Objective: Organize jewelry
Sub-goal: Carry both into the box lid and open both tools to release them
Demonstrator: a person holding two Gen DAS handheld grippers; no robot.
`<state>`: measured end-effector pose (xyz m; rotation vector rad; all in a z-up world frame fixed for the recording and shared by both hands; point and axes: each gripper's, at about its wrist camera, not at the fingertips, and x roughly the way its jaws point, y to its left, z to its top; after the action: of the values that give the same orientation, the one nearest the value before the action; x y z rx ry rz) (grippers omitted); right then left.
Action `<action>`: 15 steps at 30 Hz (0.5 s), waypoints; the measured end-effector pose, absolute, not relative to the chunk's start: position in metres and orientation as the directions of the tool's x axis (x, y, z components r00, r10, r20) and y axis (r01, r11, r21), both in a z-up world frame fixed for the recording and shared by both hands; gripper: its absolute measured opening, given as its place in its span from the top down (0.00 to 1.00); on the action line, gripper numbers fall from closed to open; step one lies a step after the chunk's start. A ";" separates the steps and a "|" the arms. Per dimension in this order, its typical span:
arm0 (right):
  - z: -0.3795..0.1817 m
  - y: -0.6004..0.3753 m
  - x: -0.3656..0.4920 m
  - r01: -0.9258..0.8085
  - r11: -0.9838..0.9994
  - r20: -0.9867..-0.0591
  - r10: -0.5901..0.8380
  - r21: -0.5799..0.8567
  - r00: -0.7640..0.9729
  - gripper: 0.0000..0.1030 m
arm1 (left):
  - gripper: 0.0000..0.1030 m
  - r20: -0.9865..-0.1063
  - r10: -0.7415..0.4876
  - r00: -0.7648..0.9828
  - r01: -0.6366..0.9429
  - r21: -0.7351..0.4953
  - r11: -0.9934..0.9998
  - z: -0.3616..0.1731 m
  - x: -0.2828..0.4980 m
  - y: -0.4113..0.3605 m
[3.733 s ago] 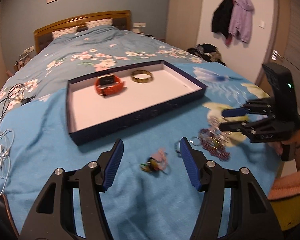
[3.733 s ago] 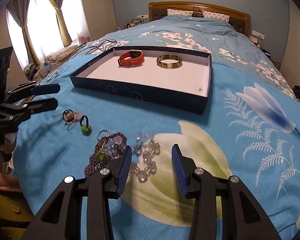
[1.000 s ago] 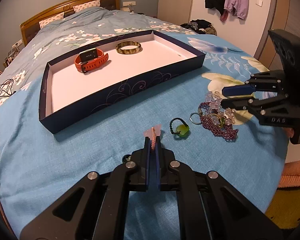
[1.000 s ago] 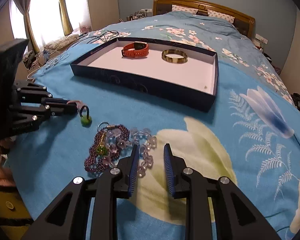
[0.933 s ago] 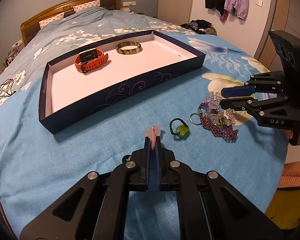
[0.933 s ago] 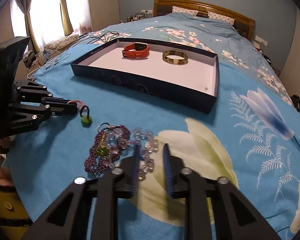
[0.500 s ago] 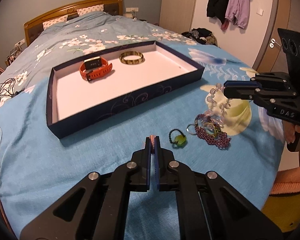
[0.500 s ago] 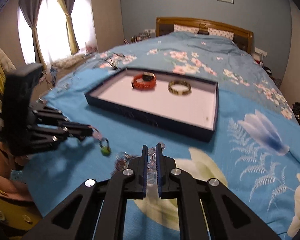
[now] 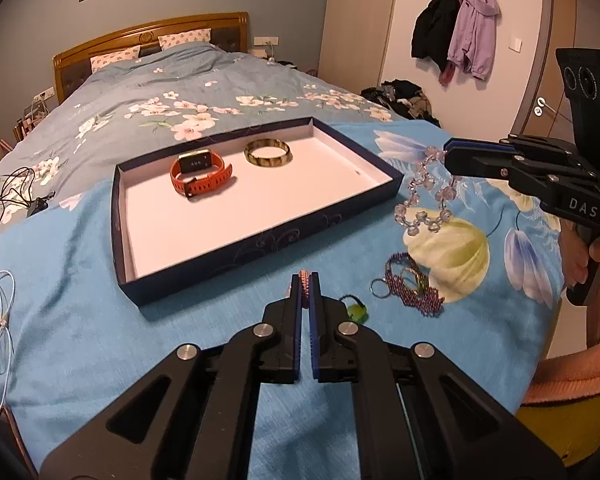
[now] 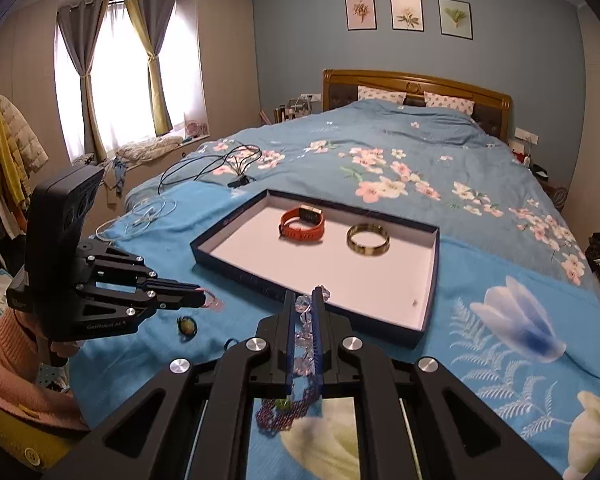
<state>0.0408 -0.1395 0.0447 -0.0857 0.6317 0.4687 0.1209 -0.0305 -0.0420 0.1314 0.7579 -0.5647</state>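
- My left gripper point(image 9: 306, 280) is clenched on a small pink beaded piece point(image 9: 304, 277), which pokes out just past the pads and hangs above the blue bedspread point(image 9: 80, 320), near the tray's front wall.
- The tray point(image 9: 260, 246) lies ahead, holding an orange watch point(image 9: 199, 174) and a gold bangle point(image 9: 269, 153); the white floor in front of them is bare.
- I judge the carry goes best if I lift both pieces over the near wall and release low, apart from each other.
- My right gripper point(image 10: 303, 300) is closed on the clear crystal bracelet point(image 9: 426, 196), which dangles beside the tray's right corner.
- A purple bead bundle point(image 9: 412, 284) and a green charm point(image 9: 356, 311) lie on the bedspread, ungrasped.
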 end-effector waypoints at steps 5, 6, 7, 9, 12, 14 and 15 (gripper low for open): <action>0.050 -0.142 0.055 -0.437 0.897 -0.575 0.393 0.068 0.718 0.94 | 0.96 -0.667 -0.429 0.609 0.513 -0.082 0.854 -0.034 0.131 -0.028; 0.051 -0.142 0.059 -0.433 0.899 -0.571 0.392 0.070 0.722 0.94 | 0.96 -0.664 -0.427 0.614 0.509 -0.081 0.857 -0.033 0.134 -0.027; 0.052 -0.143 0.063 -0.429 0.901 -0.568 0.389 0.069 0.725 0.94 | 0.96 -0.660 -0.427 0.617 0.505 -0.083 0.859 -0.031 0.137 -0.027; 0.052 -0.143 0.071 -0.426 0.902 -0.565 0.390 0.074 0.727 0.94 | 0.96 -0.655 -0.425 0.625 0.496 -0.088 0.864 -0.027 0.144 -0.025; 0.053 -0.142 0.087 -0.421 0.903 -0.565 0.393 0.089 0.725 0.94 | 0.96 -0.651 -0.413 0.637 0.483 -0.081 0.872 -0.023 0.154 -0.025; 0.053 -0.140 0.096 -0.420 0.903 -0.565 0.392 0.088 0.726 0.94 | 0.96 -0.650 -0.411 0.639 0.478 -0.083 0.874 -0.021 0.162 -0.024; 0.054 -0.139 0.100 -0.421 0.903 -0.562 0.393 0.087 0.728 0.94 | 0.96 -0.650 -0.407 0.642 0.475 -0.080 0.876 -0.020 0.164 -0.025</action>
<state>0.1001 -0.1387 0.0539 -0.0476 0.6082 0.4488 0.1642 -0.0245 -0.0204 0.1015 0.7144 -0.5041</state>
